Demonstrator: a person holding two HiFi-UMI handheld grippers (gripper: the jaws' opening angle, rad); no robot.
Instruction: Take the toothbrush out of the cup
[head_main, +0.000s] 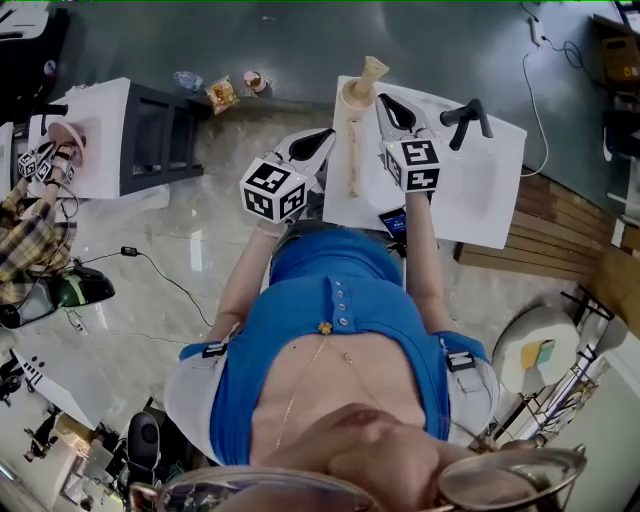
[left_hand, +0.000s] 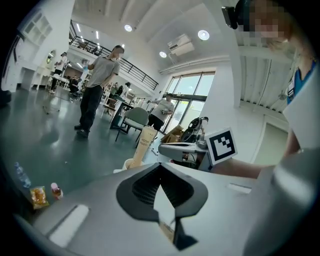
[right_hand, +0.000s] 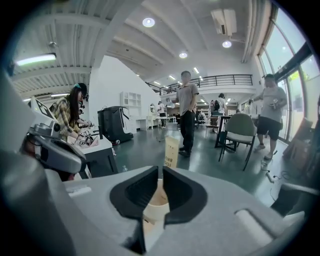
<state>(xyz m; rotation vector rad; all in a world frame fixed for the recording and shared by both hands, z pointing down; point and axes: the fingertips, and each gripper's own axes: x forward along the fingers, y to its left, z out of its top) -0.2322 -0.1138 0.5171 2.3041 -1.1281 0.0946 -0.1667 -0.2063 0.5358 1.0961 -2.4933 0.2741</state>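
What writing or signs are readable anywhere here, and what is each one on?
"BRU" and "TOO": cut off, running sideways on the toothbrush box, right gripper view.
Same box's print in the left gripper view: too blurred to read.
Square markers: black-and-white patterns, no letters.

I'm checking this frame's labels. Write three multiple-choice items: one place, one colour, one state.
1. Where is the toothbrush box? A standing in the cup; B lying beside it; C hanging overhead.
2. The cup's colour? A red; B cream; C black.
3. The left gripper has its jaws: A wide apart; B together; C clamped on the cup.

Key: A, the box rises out of the cup's mouth. B, the cup's wall looks pale cream. B, the left gripper view shows the jaw tips meeting with nothing between them.
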